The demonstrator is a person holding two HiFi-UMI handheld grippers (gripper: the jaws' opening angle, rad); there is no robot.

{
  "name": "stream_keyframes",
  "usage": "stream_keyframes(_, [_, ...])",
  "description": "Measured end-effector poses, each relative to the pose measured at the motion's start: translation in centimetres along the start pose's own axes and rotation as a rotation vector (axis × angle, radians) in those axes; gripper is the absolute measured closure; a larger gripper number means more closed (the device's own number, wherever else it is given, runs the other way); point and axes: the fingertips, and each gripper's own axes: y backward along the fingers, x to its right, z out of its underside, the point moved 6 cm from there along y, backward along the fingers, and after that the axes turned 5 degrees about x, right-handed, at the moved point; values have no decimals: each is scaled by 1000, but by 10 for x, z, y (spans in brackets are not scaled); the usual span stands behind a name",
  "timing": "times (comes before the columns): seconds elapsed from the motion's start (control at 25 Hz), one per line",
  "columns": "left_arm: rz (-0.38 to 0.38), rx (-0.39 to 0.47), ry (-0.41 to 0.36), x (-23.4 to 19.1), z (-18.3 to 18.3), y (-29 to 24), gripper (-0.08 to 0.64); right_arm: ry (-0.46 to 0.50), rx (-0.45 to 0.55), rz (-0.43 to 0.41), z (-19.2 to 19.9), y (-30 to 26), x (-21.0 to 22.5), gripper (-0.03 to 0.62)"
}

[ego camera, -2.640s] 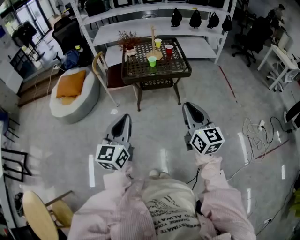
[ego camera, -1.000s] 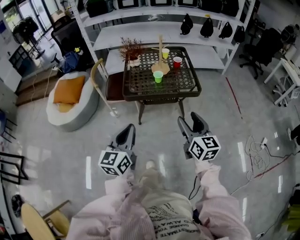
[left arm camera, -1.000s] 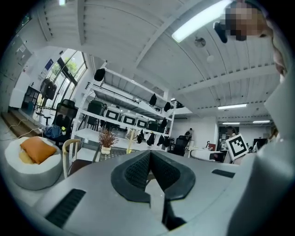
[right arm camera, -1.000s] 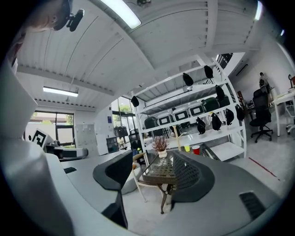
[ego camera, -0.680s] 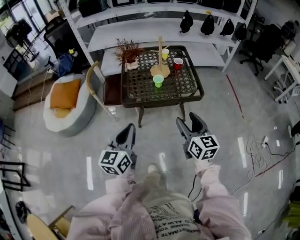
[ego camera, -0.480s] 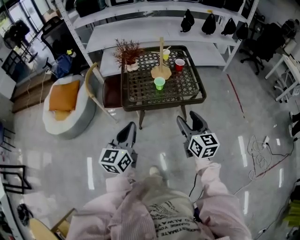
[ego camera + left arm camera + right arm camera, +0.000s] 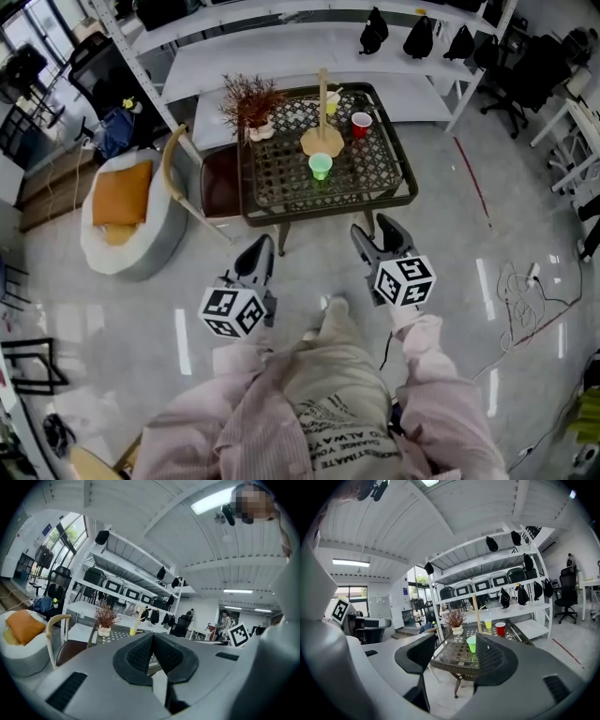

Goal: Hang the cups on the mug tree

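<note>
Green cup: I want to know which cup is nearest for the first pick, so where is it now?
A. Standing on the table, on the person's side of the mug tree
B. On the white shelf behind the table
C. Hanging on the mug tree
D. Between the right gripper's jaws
A: the head view shows the green cup upright on the table, just on the person's side of the mug tree.

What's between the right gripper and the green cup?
From the right gripper to the green cup: only floor, then the near rim of the table and its lattice top. The head view shows it; the right gripper view agrees.
</note>
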Motion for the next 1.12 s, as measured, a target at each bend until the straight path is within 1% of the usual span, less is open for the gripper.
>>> stream_keyframes(0.16, [-9, -18, 21, -13, 8, -20, 561, 19, -37, -11, 11, -25, 13, 350])
stream_keyframes(0.4, [-35, -59, 62, -42, 17, -64, 561, 57, -91, -67, 22, -86, 32, 350])
stream_keyframes(0.56, [-54, -91, 97, -61, 26, -103, 561, 78, -150, -101, 35, -129, 51, 350])
stream_keyframes(0.8, [-63, -148, 144, -83, 40, -157, 561, 81, -241, -142, 59, -183, 74, 350])
stream_keyframes(1.12, [-80, -237, 203, -106, 75, -211, 561, 105, -363, -180, 98, -237, 99, 349])
